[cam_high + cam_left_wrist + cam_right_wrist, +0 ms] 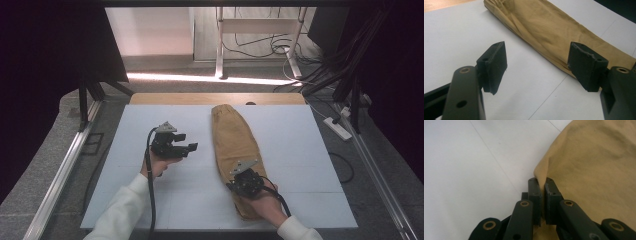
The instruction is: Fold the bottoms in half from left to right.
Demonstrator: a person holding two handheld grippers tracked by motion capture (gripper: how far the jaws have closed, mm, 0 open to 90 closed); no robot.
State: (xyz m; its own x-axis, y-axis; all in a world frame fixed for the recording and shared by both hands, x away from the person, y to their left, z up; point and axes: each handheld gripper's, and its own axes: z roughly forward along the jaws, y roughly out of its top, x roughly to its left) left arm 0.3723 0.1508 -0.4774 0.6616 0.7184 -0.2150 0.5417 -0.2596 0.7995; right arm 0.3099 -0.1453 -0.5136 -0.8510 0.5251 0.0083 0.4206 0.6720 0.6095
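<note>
Folded tan trousers [232, 150], lengthwise mid-table on the white mat [310, 150]: your right gripper [542, 186] pinches their near left edge, your left gripper [537, 66] gapes empty just beside them.

- White surface [300, 150] w/ wooden strip [165, 98] along far edge.
- Grey floor beyond; white desk frame [260, 30], tangle of black cables [260, 47].
- White power strip [338, 128] on floor, right side.
- Metal rails [60, 175] flank both sides.

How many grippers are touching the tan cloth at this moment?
1. The right gripper has its fingers shut on an edge of the tan cloth, near its close end. The left gripper is open above the white table, left of it.
</note>
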